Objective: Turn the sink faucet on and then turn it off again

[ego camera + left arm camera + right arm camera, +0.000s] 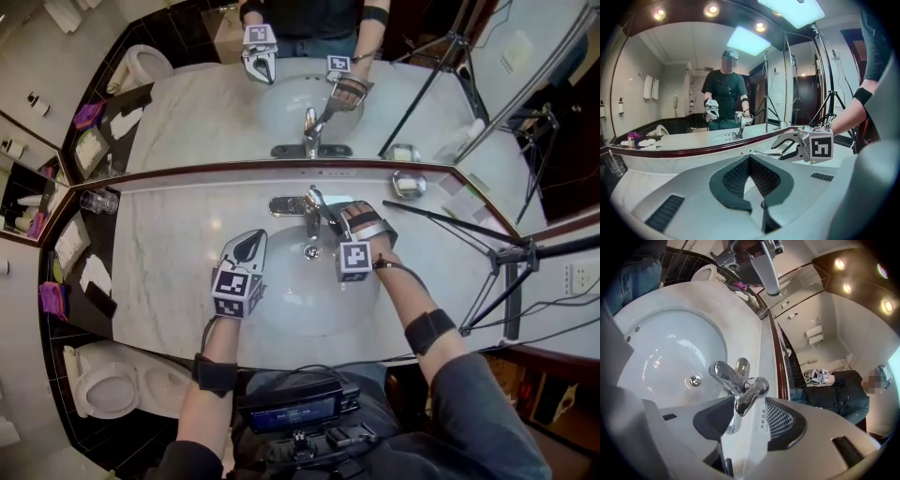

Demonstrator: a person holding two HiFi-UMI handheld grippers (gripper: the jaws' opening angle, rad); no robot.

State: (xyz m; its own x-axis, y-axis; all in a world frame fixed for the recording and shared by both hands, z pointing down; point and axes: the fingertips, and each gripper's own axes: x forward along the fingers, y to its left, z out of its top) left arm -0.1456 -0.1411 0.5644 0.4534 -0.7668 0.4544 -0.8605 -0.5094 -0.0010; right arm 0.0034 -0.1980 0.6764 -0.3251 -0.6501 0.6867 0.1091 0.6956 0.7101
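A chrome faucet [312, 214] stands at the back of the white sink basin [300, 309], with its lever [752, 394] slanting up over the spout [723, 373]. My right gripper [330, 214] is at the faucet. It is open [743, 413], the lever lies between its two pads, and neither pad visibly presses on it. My left gripper [251, 242] hovers over the left rim of the basin, apart from the faucet. Its jaws are shut [750, 159] with nothing in them. The left gripper view also catches the right gripper [787, 147]. No water shows at the drain [695, 379].
A wall mirror [309, 103] rises right behind the marble counter [169, 253]. A glass tumbler [98, 201] stands at the back left, a soap dish [409, 184] at the back right. A tripod [506, 258] is on the right, a toilet [108, 389] at the lower left.
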